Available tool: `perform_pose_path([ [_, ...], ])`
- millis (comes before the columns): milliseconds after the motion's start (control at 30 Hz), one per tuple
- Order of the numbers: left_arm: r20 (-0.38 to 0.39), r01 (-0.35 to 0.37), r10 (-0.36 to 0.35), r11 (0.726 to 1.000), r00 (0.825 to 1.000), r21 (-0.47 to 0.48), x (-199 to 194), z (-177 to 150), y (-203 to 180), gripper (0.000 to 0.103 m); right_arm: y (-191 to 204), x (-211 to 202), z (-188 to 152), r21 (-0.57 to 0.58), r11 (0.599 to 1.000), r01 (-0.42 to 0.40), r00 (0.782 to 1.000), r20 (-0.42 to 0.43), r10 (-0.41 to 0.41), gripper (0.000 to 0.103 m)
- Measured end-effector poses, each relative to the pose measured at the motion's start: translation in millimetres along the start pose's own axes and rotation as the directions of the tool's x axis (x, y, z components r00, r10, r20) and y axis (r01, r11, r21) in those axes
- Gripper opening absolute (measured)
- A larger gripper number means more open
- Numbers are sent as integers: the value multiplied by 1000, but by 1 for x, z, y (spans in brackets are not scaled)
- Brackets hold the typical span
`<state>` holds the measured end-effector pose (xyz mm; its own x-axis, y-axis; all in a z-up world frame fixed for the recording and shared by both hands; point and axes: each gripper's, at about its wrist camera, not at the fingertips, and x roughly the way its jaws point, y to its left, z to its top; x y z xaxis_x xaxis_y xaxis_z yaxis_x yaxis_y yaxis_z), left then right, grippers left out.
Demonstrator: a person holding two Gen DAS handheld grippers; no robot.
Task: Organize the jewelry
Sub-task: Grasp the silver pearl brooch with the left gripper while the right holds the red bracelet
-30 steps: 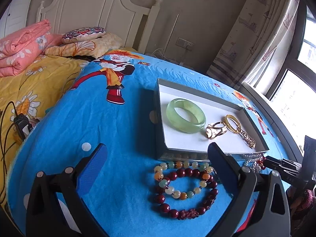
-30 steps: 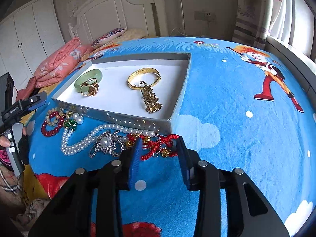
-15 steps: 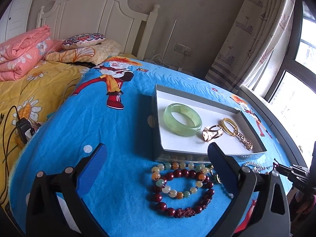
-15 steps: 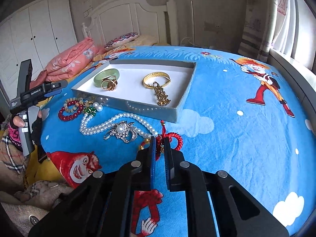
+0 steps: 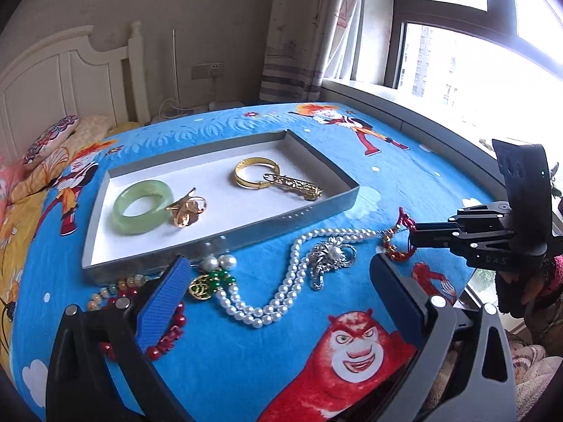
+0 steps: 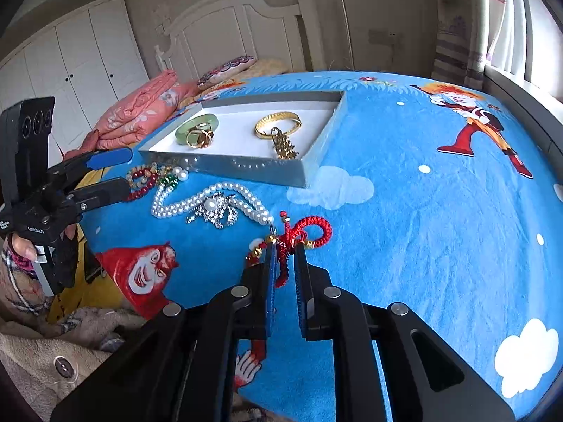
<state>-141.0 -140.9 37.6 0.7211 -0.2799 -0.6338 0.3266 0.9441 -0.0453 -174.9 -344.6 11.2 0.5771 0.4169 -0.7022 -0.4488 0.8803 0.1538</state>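
A blue cartoon-printed bedspread [image 6: 440, 211] is spread over the bed. A folded pink quilt [image 6: 140, 109] is laid beside a patterned pillow [image 6: 225, 68], below the white headboard [image 6: 239, 24].

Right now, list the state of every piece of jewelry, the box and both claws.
Red cord bracelet: pinched in the right claw.
Left claw: open, holding nothing.
Box: open, no lid.
Jade bangle: flat in the box.
Gold bangle: in the box.
Pearl necklace: loose on the blanket.
Bead bracelets: outside the box.
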Motion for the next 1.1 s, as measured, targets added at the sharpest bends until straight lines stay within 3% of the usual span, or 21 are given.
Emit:
perform_pose_path([
  [200,-66,27,-21,996,998,89,20,-9,-27,100,-4,-1,-15,25,999,-23,1000,-5,23,25],
  [367,-89,54,-42,990,995,129,34,-6,-40,90,-3,3,-12,47,998,-31,999,24,30,27],
  [400,-95,54,-41,989,995,140,38,-5,-43,84,-2,4,-12,44,999,-27,999,31,26,26],
  [433,-104,54,-39,987,994,150,42,-5,-44,78,0,4,-12,34,999,-17,999,34,16,15],
  [467,-113,54,-36,986,993,158,46,-4,-45,75,2,3,-12,19,1000,-10,1000,27,9,9],
  [667,-128,62,-40,983,991,172,52,-2,-47,73,-11,-15,-24,-3,1000,-21,1000,10,21,9],
  [767,-132,63,-42,985,990,163,56,0,-45,69,-27,-34,-28,37,999,-15,998,58,13,9],
  [900,-152,77,-55,986,987,149,66,4,-42,54,-44,-59,-26,72,997,5,992,127,-14,9],
  [1100,-173,70,-43,986,984,154,75,6,-43,53,-44,-64,-26,65,998,-16,988,152,6,9],
])
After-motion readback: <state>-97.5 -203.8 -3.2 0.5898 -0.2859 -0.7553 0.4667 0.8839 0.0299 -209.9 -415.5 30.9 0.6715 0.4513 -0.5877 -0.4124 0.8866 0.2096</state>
